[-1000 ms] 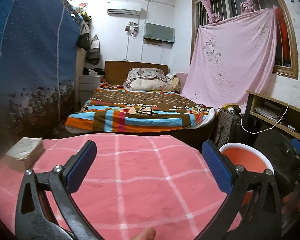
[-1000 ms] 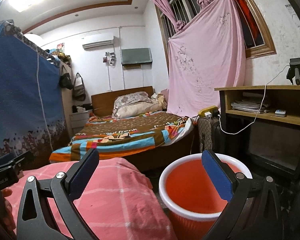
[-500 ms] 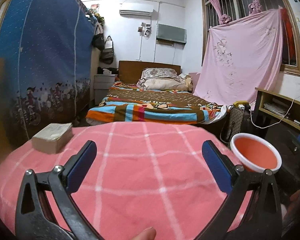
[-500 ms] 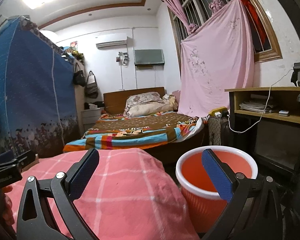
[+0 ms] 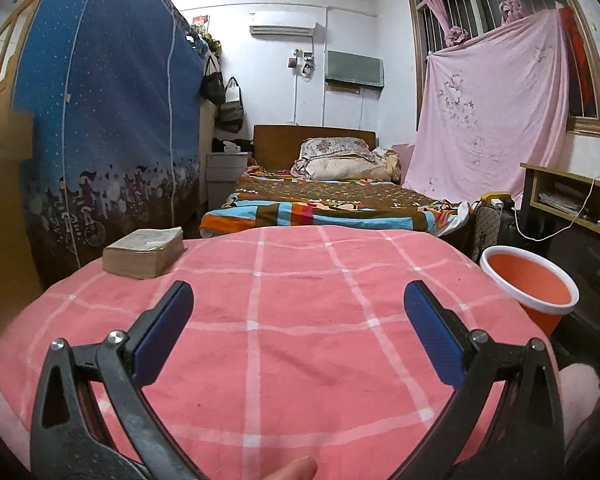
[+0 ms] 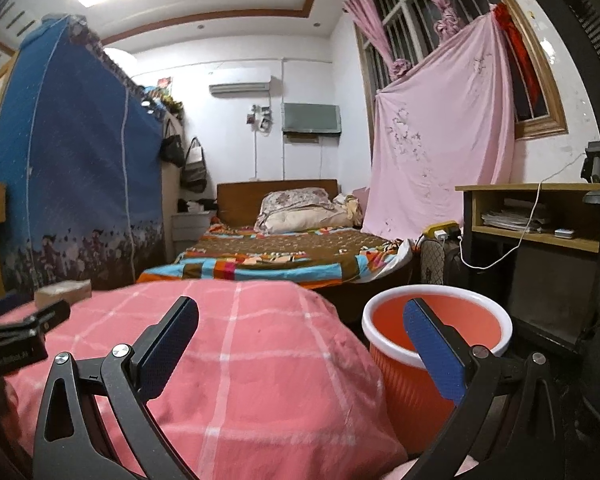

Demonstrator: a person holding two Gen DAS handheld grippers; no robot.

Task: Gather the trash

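Both grippers, left gripper (image 5: 298,312) and right gripper (image 6: 300,320), empty with jaws wide; paper block (image 5: 144,251), left of centre on the pink-clothed bench (image 5: 300,320), judged light, stiff, best pinched across its sides for the bucket (image 6: 436,336).

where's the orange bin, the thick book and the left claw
orange bin (image 6: 404,396): right wrist view, on its ribbed orange outer wall below the white rim.
thick book (image 5: 144,254): left wrist view, on its page edges, far left of the pink checked cover.
left claw (image 5: 298,306): left wrist view, midway between its open blue fingertips.
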